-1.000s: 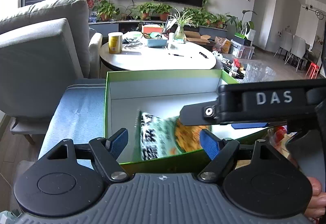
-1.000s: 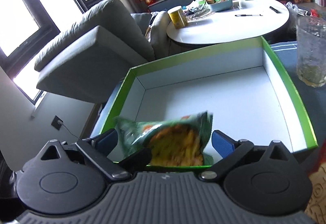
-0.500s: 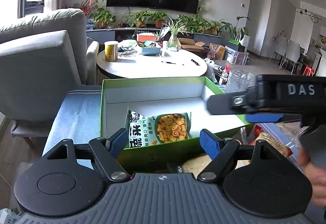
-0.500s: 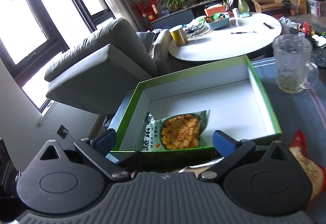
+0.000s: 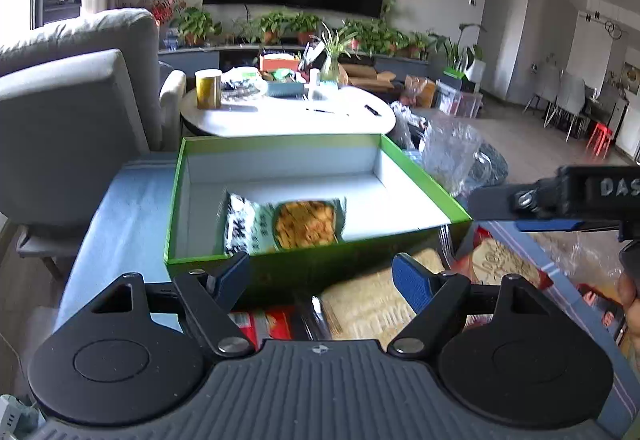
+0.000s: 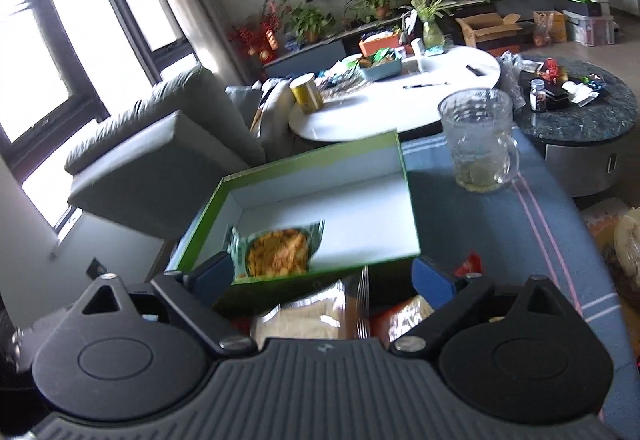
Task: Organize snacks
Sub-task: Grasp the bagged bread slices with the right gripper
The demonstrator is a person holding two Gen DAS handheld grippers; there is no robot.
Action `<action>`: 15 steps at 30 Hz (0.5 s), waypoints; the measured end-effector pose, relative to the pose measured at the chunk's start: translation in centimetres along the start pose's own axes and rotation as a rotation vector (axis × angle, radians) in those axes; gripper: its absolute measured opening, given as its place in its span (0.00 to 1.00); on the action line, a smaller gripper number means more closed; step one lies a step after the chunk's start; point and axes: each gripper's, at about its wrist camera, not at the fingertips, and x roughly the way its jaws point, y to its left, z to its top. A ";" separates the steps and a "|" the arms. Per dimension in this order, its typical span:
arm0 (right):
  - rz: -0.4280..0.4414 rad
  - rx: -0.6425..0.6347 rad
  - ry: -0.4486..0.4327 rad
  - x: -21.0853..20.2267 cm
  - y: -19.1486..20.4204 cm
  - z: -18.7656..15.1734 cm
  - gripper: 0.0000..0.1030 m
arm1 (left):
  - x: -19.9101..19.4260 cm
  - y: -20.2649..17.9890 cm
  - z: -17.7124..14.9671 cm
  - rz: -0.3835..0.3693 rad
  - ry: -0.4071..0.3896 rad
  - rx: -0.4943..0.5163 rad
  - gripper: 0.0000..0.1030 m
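Green snack packet (image 5: pixel 284 226) lies flat in near-left corner of green cardboard box (image 5: pixel 320 272) with white inside. Left hand-held gripper (image 5: pixel 322 278) and right hand-held gripper (image 6: pixel 322 276) both released, empty. Beige snack pack (image 6: pixel 298 320) sits loose on desk before box. Likely light, crinkly, crushable; pinch a sealed edge.

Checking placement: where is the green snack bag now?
The green snack bag lies flat inside the green box, near its front-left corner, in both views.
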 end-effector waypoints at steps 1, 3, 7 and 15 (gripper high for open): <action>0.003 -0.009 0.012 0.2 0.0 -0.3 0.65 | 0.2 -0.3 -0.2 -0.002 0.010 0.004 0.73; 0.008 -0.022 0.035 0.9 0.0 -0.7 0.65 | 0.8 -0.7 -0.5 -0.010 0.033 0.011 0.73; -0.004 -0.042 0.077 2.2 -0.2 -1.5 0.65 | 2.1 -1.4 -1.1 -0.032 0.085 0.030 0.73; 0.007 -0.016 0.112 2.9 -1.3 -2.4 0.65 | 4.2 -2.3 -2.3 -0.082 0.185 0.027 0.73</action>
